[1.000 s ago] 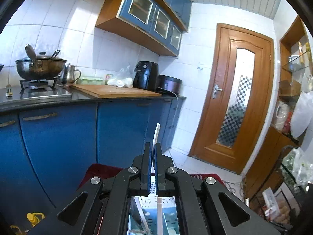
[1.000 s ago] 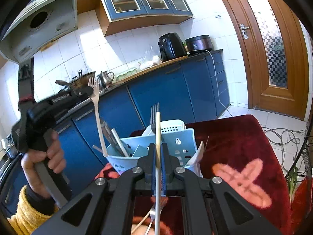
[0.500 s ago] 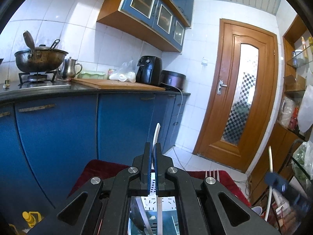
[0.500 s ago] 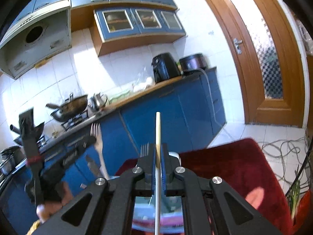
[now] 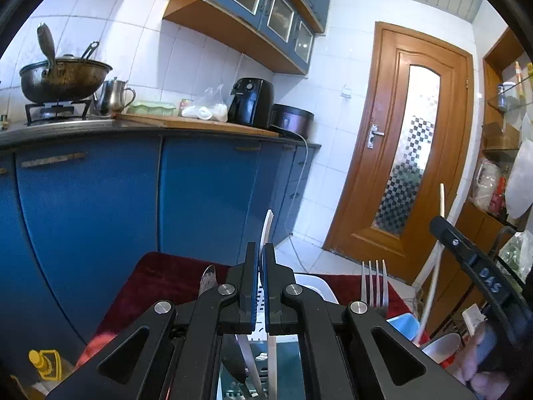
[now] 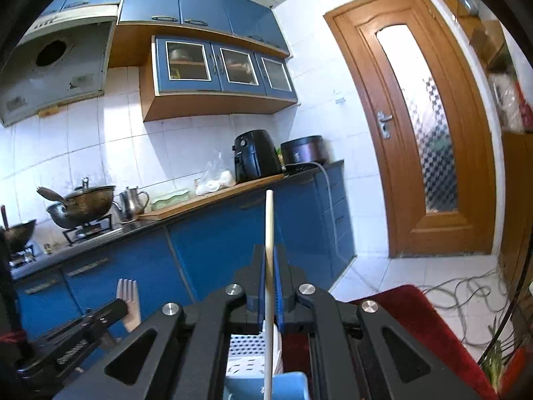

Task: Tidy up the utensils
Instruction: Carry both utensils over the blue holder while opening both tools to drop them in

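Observation:
My left gripper (image 5: 260, 245) is shut on a cream fork (image 5: 267, 221), seen edge-on with its tines up. It hangs just over a white and light-blue utensil holder (image 5: 316, 281) on a red cloth. A knife (image 5: 207, 280) and a metal fork (image 5: 374, 278) stand in the holder. My right gripper (image 6: 269, 250) is shut on a pale chopstick (image 6: 269, 216) that points up, above the holder (image 6: 243, 350). The right wrist view shows the left gripper (image 6: 121, 306) and its fork (image 6: 128, 295) at lower left. In the left wrist view the right gripper (image 5: 436, 225) and chopstick (image 5: 440, 206) are at the right.
Blue kitchen cabinets (image 5: 100, 200) run close behind the red-covered table (image 5: 160, 276). A wok (image 5: 63, 78), kettle, air fryer (image 5: 251, 101) and cooker sit on the counter. A wooden door (image 5: 399, 153) stands beyond, with cables (image 6: 466, 300) on the floor. A white spoon (image 5: 443, 346) lies by the holder.
The left gripper sank toward the holder, so the knife and metal fork came into its view. The right gripper tilted up and swung across, entering the left view with its chopstick.

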Action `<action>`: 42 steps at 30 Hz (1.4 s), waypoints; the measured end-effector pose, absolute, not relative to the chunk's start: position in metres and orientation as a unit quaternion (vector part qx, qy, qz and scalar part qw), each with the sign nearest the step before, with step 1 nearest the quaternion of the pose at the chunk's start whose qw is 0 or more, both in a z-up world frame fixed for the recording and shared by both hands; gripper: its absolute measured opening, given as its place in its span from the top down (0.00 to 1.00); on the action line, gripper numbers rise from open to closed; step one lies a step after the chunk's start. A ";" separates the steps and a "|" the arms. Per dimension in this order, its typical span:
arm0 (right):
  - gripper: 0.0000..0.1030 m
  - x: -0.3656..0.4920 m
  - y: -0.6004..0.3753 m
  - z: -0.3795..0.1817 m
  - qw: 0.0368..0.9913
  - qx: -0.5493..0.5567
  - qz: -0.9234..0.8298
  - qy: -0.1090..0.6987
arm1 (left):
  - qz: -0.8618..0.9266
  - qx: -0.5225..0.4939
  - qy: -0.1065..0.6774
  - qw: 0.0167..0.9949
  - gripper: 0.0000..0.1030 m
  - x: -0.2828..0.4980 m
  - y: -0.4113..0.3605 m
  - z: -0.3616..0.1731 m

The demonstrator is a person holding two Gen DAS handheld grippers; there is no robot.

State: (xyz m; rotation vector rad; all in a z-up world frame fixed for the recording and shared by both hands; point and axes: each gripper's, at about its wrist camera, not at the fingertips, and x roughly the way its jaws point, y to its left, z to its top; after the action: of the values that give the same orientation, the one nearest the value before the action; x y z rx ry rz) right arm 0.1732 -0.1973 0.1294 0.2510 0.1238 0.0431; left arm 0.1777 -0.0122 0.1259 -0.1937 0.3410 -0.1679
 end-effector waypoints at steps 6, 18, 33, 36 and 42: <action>0.93 0.177 -0.194 0.118 0.990 0.112 0.025 0.084 | -0.094 -0.089 0.177 0.976 0.98 0.177 -0.014 0.120; 0.78 0.157 -0.199 0.113 0.978 0.148 0.077 0.124 | -0.115 -0.097 0.216 0.965 0.75 0.170 -0.017 0.118; 0.64 0.108 -0.214 0.128 0.961 0.193 0.134 0.145 | -0.130 -0.079 0.219 0.964 0.66 0.121 -0.023 0.139; 0.64 0.097 -0.216 0.126 0.957 0.198 0.137 0.159 | -0.133 -0.074 0.227 0.962 0.66 0.111 -0.025 0.142; 0.64 0.072 -0.221 0.122 0.956 0.197 0.123 0.179 | -0.133 -0.061 0.244 0.959 0.66 0.088 -0.026 0.143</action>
State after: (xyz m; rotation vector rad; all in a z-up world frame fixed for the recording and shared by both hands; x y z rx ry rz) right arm 0.0718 -0.2210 0.1220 0.3995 0.3635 0.2496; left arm 0.0881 -0.0262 0.1427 -0.1234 0.4950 -0.2694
